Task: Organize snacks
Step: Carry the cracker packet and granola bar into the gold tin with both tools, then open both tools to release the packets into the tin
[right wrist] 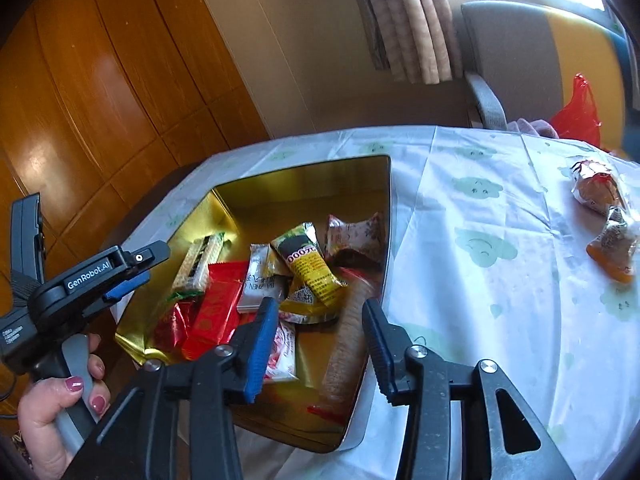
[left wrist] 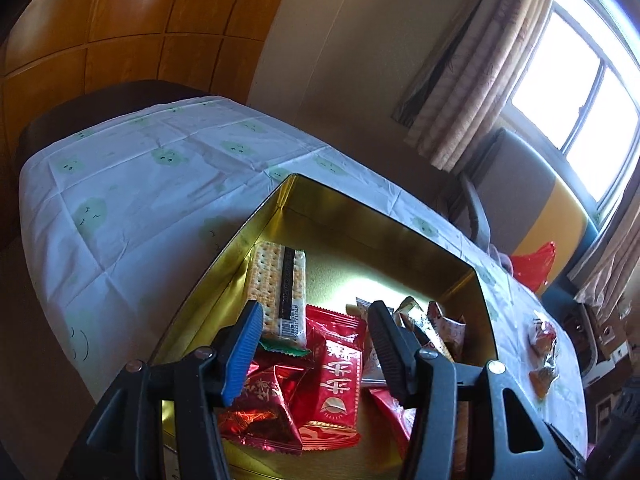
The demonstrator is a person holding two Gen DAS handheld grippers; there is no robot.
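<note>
Both the left gripper (left wrist: 316, 332) and right gripper (right wrist: 320, 332) are hanging open, empty, over the gold tin (right wrist: 304, 172). The wrapped pastries (right wrist: 600, 192) on the tablecloth (right wrist: 480, 300) are looking light, crinkly and crushable, so I'd be pinching gently across the body.

Daylight pours from the window (left wrist: 576, 92) at the far right, blown out to white — the room's left stays dim. Glare streaks the gold tin (left wrist: 372, 216) floor. Fisheye bending curves every edge, and a brownish packet (right wrist: 348, 336), perhaps moving, looks smeared.
</note>
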